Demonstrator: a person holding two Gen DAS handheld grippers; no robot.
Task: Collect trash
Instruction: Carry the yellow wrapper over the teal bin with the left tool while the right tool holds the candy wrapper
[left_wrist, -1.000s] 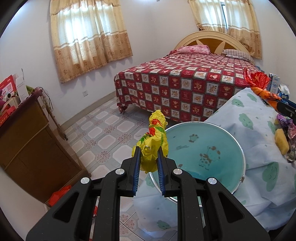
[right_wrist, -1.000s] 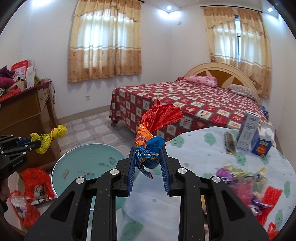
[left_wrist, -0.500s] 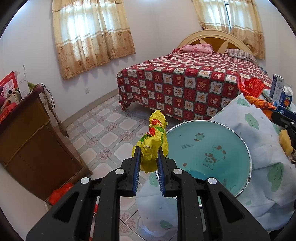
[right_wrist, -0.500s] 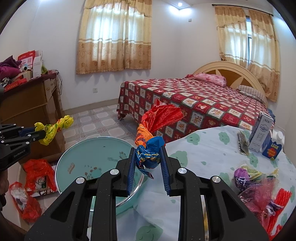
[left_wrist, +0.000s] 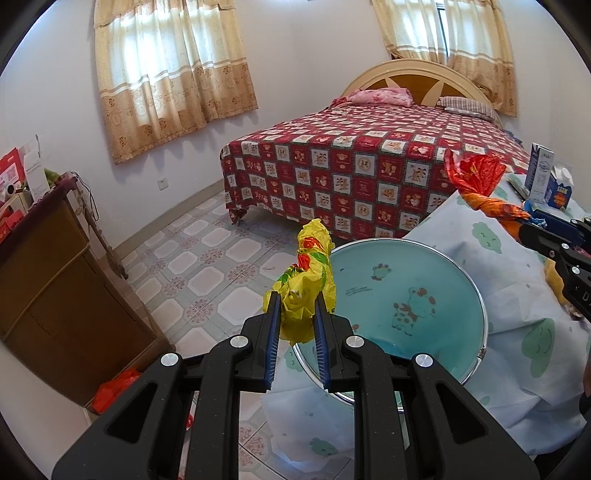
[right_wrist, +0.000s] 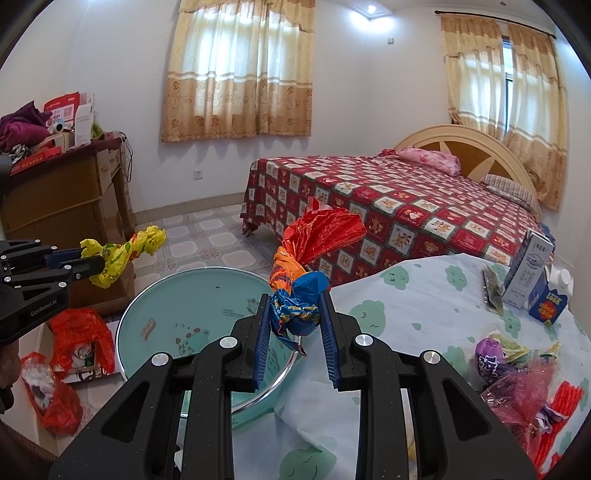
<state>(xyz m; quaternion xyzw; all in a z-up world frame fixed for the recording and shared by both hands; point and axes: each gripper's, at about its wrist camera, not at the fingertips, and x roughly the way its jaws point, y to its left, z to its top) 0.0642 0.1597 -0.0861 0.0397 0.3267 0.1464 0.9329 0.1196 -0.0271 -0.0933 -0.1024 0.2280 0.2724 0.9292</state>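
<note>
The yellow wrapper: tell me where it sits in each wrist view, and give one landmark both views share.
Left wrist view: the yellow wrapper is at centre, clamped in the left gripper, just left of the basin.
Right wrist view: the yellow wrapper is at the left edge, sticking out of the left gripper.
Shared landmark: the teal basin with cartoon animals.

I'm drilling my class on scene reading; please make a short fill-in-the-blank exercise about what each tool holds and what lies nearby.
1. The left tool is clamped on a crumpled ____ wrapper.
2. The right tool grips a twisted wrapper whose pinched end is ____.
3. The round basin below both tools is coloured ____.
4. The bed has a red ____ cover.

Missing words: yellow; blue; teal; checked
</note>
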